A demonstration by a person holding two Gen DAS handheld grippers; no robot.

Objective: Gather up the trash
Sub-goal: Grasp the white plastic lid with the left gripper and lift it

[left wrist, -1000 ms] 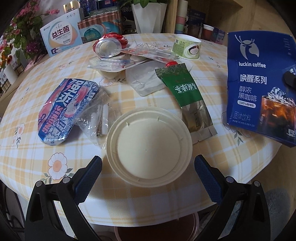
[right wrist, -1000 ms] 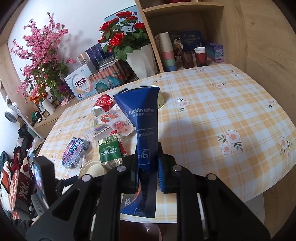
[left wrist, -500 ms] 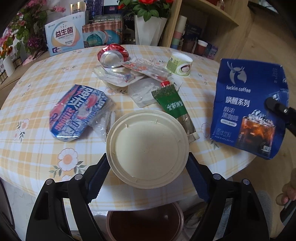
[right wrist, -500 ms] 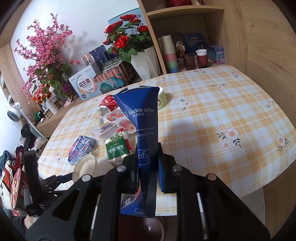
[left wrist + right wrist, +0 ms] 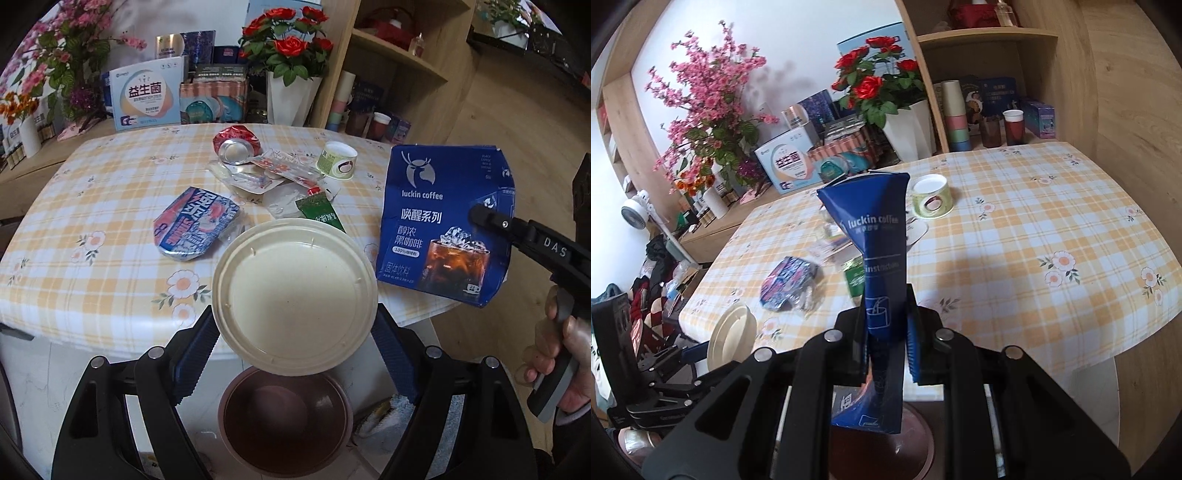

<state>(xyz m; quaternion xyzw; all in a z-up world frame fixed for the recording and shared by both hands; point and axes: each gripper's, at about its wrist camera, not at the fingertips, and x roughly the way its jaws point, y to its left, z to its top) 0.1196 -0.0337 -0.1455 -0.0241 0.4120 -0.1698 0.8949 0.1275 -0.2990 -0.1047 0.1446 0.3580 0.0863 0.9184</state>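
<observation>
The left tool [image 5: 295, 334] clamped a round cream plastic lid [image 5: 294, 295] over the brown bin [image 5: 284, 421] at 6 o'clock; the right tool [image 5: 888, 332] pinched a blue coffee pouch [image 5: 879, 258]. Several wrappers, a crushed red can [image 5: 236, 146] and a green cup [image 5: 337, 161] remained on the counter [image 5: 92, 206], at 12 o'clock.

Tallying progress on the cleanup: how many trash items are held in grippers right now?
2. The round lid is clamped in the left gripper above the brown bin; the blue coffee bag is pinched in the right gripper. The rest lies on the table.
</observation>
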